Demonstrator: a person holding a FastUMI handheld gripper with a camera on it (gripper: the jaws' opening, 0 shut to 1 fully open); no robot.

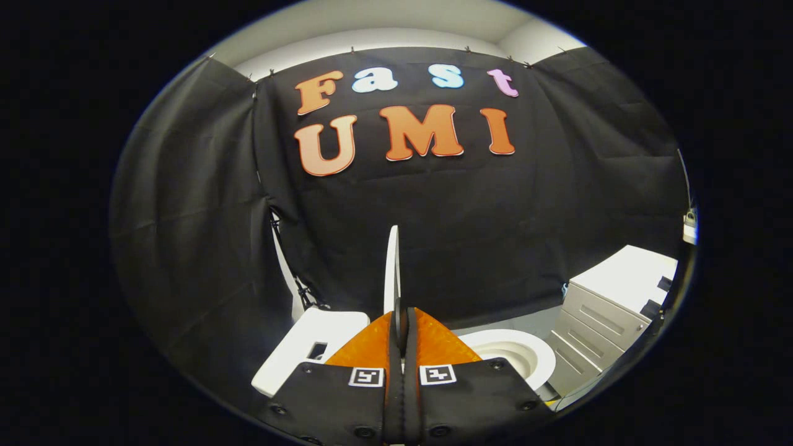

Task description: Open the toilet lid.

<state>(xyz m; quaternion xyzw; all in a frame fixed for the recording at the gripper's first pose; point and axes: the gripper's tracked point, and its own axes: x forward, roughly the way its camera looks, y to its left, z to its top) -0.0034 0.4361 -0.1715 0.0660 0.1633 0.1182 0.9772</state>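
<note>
White toilet lid stands edge-on, pinched in the gripper's jaws; bowl half hidden.

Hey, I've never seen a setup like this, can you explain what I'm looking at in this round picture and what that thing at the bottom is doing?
This is a handheld claw with two fingers that a person carries; there is no robot arm. The camera sits on the claw and looks forward along its fingers. The fingers are closed on the thin edge of a white toilet lid, which stands upright, seen edge-on, between and above them. To one side of the lid is the open toilet bowl; to the other is the flat top of the tank. Beyond the bowl stands a white drawer cabinet. Black cloth forms the booth wall behind everything.
</note>
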